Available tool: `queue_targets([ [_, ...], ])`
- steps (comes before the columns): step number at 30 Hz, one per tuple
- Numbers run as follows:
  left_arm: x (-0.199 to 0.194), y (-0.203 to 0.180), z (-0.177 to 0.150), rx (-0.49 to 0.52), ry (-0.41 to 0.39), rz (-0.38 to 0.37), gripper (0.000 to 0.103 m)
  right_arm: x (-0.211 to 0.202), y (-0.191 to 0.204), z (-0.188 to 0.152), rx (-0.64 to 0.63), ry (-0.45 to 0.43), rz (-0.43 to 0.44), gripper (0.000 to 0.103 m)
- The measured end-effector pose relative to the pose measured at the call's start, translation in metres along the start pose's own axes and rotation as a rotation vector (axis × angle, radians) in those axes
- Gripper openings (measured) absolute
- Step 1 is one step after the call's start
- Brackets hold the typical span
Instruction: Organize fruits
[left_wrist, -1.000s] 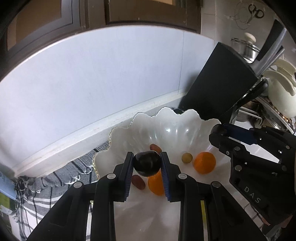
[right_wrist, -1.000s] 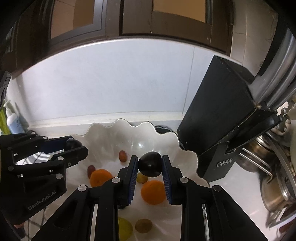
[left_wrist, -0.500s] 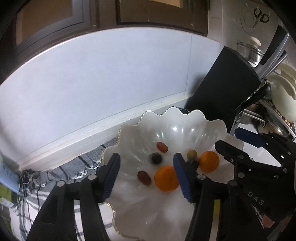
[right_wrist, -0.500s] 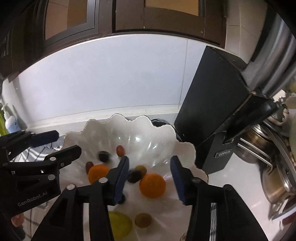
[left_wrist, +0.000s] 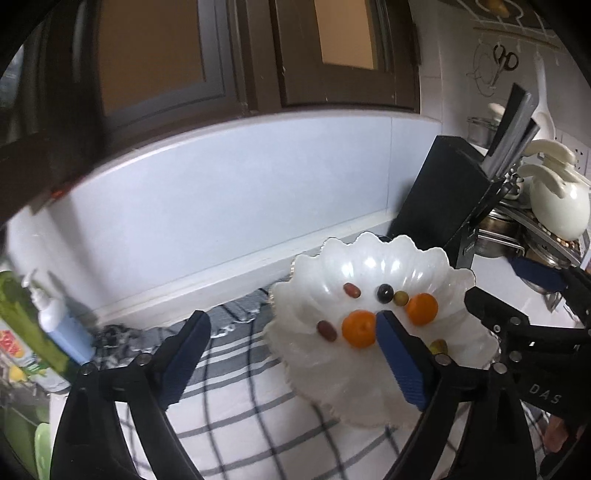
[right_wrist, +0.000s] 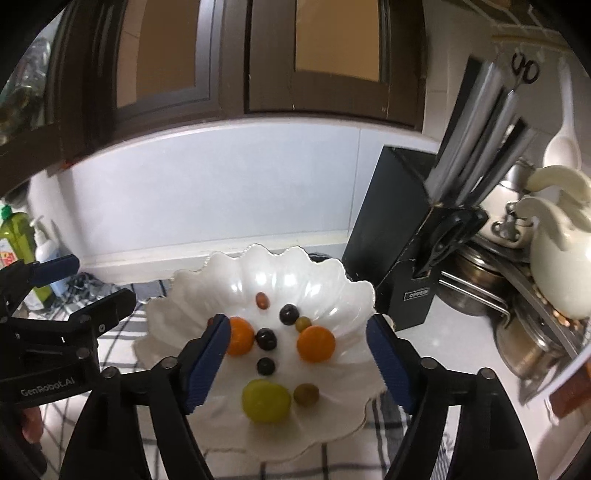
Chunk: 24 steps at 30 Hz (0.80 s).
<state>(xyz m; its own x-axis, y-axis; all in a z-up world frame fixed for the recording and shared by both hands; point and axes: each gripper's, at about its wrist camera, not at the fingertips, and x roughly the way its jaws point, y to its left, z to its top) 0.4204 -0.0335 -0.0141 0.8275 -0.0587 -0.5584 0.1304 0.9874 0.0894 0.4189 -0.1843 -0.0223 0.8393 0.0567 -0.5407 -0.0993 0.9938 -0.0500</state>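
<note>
Above a checked cloth (left_wrist: 258, 406) on the desk, both grippers (left_wrist: 291, 354) (right_wrist: 297, 365) hang with jaws wide and empty; the fruits (right_wrist: 316, 344) lie gathered in the white bowl (right_wrist: 343, 280), sorting seemingly near done.

a white scalloped bowl (right_wrist: 343, 284) sits on a grey checked cloth (left_wrist: 236, 402) and holds all the fruit. two oranges (right_wrist: 240, 336) (right_wrist: 316, 344) lie mid-bowl, with three dark round grapes (right_wrist: 289, 314) (right_wrist: 266, 339) (right_wrist: 266, 366) between and around them. a reddish oval fruit (right_wrist: 262, 300) lies toward the back, a small green grape (right_wrist: 302, 324) just beside the right orange, and a larger yellow-green fruit (right_wrist: 265, 400) and an olive-brown one (right_wrist: 306, 394) lie nearest the front rim.
</note>
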Motion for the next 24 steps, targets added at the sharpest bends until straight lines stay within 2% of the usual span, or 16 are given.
queue_targets([
  [3,-0.022,0.009,-0.007,-0.011,-0.03,0.023,0.099,-0.02,0.008,-0.006,0.006,-0.018,-0.023,0.082],
  [6,-0.045,0.018,-0.014,-0.011,-0.058,0.012,0.102,-0.042,0.015,-0.014,0.012,-0.035,-0.039,0.084],
  [18,-0.126,0.02,-0.05,0.095,-0.144,-0.045,0.103,-0.136,0.033,-0.055,0.069,-0.111,-0.146,0.088],
  [24,-0.164,0.014,-0.069,0.079,-0.149,-0.089,0.103,-0.183,0.035,-0.073,0.084,-0.145,-0.163,0.09],
])
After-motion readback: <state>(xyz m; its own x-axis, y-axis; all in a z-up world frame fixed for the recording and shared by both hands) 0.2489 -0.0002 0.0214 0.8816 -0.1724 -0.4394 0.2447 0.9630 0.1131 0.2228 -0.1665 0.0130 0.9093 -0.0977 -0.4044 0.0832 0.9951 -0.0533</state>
